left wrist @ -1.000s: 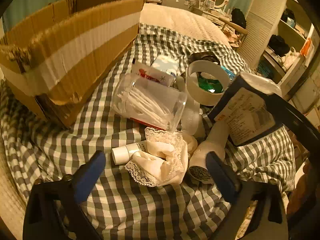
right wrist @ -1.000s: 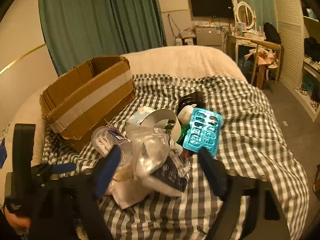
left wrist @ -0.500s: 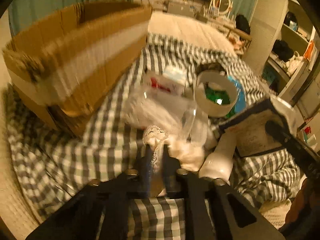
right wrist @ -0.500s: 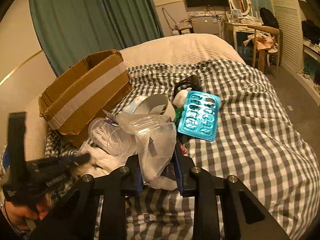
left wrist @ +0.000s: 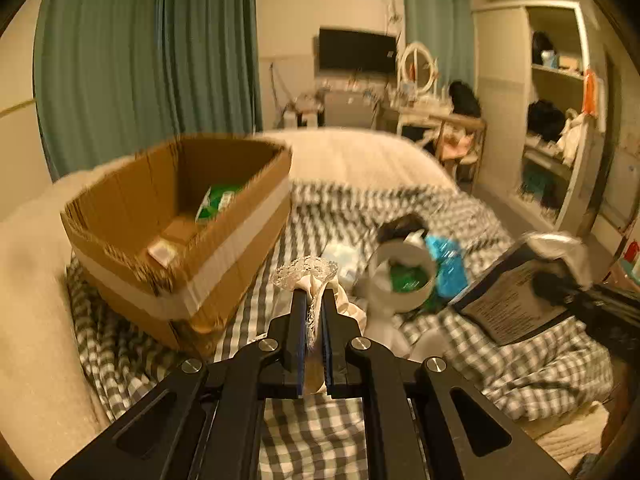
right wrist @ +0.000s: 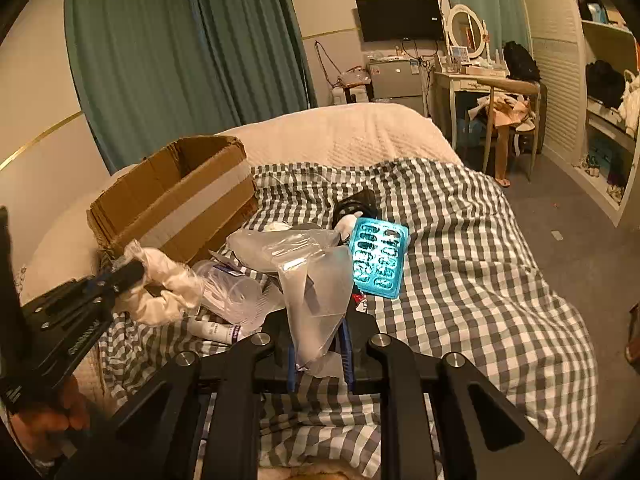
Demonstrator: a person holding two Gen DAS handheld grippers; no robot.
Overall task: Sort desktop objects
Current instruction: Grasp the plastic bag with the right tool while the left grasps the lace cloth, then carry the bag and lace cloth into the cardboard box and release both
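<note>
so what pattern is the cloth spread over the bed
Grey-and-white checks on the cloth, clearest in the right wrist view.

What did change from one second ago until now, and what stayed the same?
Both grippers were open; now the left gripper has shut on the lace cloth and lifted it, and the right gripper has shut on the plastic bag. The cardboard box and blue tray stayed.

grey-white checked blanket (right wrist: 460,248), brown box (left wrist: 176,240) — teal curtains (right wrist: 180,48)

Cardboard box (right wrist: 176,204) left of clutter pile (right wrist: 304,256)
</note>
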